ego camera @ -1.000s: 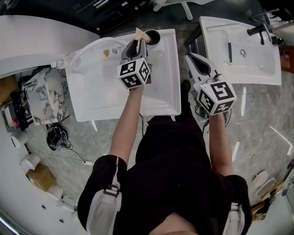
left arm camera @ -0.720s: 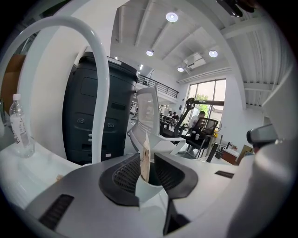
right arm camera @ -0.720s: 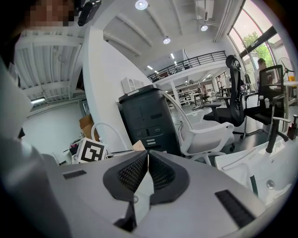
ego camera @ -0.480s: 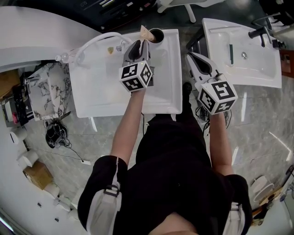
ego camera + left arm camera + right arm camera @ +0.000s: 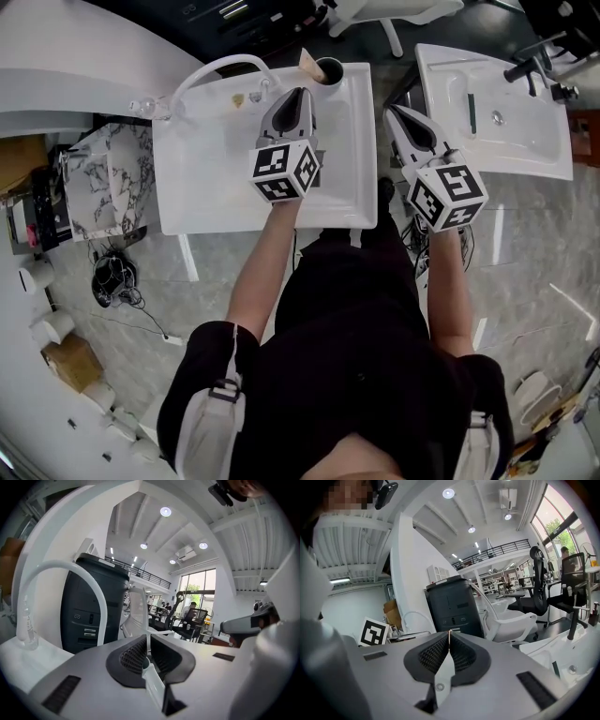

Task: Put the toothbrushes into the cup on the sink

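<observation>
Two hand-held grippers were extended over a pair of white sinks, seen from the head view. The left gripper (image 5: 302,94) hung above the left-hand sink (image 5: 216,178). Its tips pointed toward the cup (image 5: 328,70), which stood on that sink's far right corner; they were near the cup but apart from it. In the left gripper view, the jaws were drawn almost together on a pale toothbrush (image 5: 152,684). Its green-tinted end was pinched between the ribbed pads, and its white handle ran back toward the camera. A tan object (image 5: 307,64) of unclear identity stood just beside the cup. A white arched faucet (image 5: 217,67) rose at the sink's far left.

The right gripper (image 5: 396,114) was held off the right edge of the left-hand sink, between it and the right-hand sink (image 5: 525,141). Its jaws were fully together, pad against pad, with nothing between them. A dark toothbrush (image 5: 472,111) lay in the basin of the right-hand sink, well apart from both grippers and from the cup.
</observation>
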Motion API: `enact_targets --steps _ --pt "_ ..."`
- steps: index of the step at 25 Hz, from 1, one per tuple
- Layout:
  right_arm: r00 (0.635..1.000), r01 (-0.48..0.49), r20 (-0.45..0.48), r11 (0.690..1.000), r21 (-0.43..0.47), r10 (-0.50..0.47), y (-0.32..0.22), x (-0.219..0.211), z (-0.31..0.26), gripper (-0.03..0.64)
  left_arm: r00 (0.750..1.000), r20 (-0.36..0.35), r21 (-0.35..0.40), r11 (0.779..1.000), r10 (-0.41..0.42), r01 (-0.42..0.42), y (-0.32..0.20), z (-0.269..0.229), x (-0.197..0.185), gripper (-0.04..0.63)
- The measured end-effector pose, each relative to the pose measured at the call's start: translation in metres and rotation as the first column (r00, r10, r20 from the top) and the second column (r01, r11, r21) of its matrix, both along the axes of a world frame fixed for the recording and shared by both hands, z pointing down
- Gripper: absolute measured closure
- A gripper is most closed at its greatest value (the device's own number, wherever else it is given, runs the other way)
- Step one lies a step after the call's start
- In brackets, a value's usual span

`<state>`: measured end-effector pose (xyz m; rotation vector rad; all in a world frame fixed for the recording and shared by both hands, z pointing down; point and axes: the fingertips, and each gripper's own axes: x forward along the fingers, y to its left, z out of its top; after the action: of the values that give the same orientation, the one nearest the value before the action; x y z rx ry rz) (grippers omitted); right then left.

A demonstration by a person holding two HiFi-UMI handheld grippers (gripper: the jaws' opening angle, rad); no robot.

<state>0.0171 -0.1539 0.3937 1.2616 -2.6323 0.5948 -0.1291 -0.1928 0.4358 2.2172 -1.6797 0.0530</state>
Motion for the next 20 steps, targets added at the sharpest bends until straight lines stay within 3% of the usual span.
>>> enact_targets --steps 13,20 --pt "0.999 -0.011 0.042 0.997 0.079 0.007 0.027 -0.011 -0.031 0.585 0.99 0.004 0.093 0.986 0.138 -0.138 0.048 -0.061 0.02 0.581" --pt "0.998 0.021 0.052 0.995 0.095 -0.026 0.041 -0.02 -0.038 0.586 0.982 0.004 0.076 0.979 0.189 -0.189 0.065 -0.064 0.027 0.581"
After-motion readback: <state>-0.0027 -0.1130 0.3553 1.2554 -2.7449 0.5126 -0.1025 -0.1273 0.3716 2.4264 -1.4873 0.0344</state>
